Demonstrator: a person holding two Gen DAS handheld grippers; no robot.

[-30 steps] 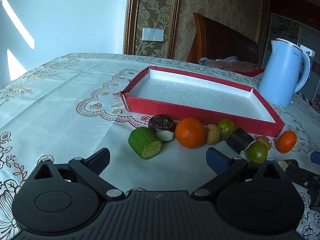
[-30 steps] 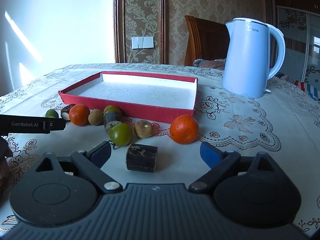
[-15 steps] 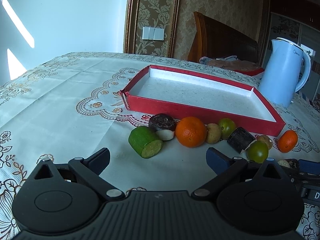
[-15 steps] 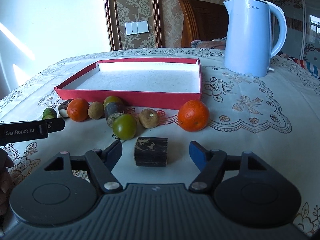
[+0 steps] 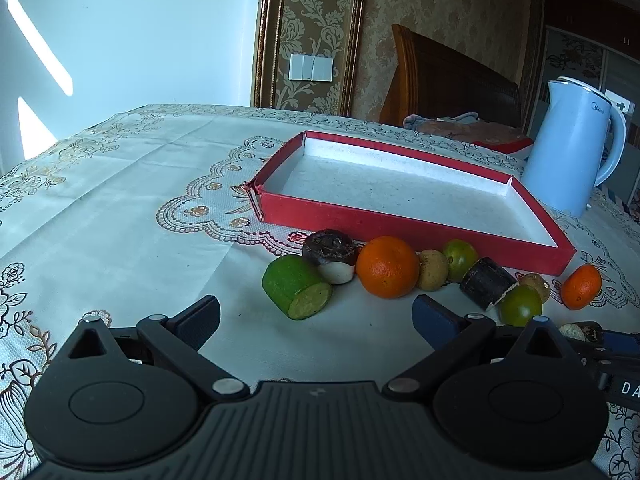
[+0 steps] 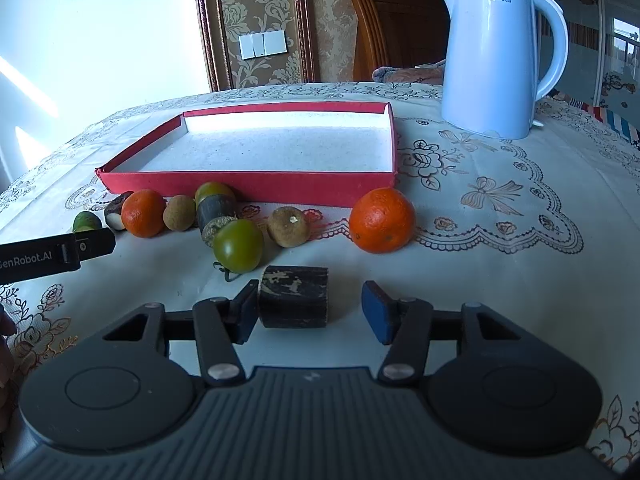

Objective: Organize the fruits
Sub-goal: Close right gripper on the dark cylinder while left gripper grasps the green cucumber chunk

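Note:
A red tray (image 6: 248, 184) with a white floor lies on the tablecloth, nothing in it. Along its front wall lie several fruits: an orange (image 6: 382, 220), a brown round fruit (image 6: 288, 226), a green tomato (image 6: 238, 246) and a smaller orange (image 6: 143, 213). A dark cylindrical piece (image 6: 294, 300) lies between the fingers of my right gripper (image 6: 312, 304), whose jaws are closing. The left pad touches the piece; the right pad stands apart from it. My left gripper (image 5: 316, 316) is open over bare cloth, just short of a cut green piece (image 5: 296, 286) and an orange (image 5: 387, 266).
A pale blue kettle (image 6: 496, 60) stands at the back right, beyond the tray's corner. A wooden chair (image 6: 396, 32) is behind the table. The left gripper's black body (image 6: 56, 254) reaches in from the left edge of the right wrist view.
The right gripper's jaws have narrowed from wide apart to close around the dark piece, and it has tilted slightly. The left gripper has stayed still and open.

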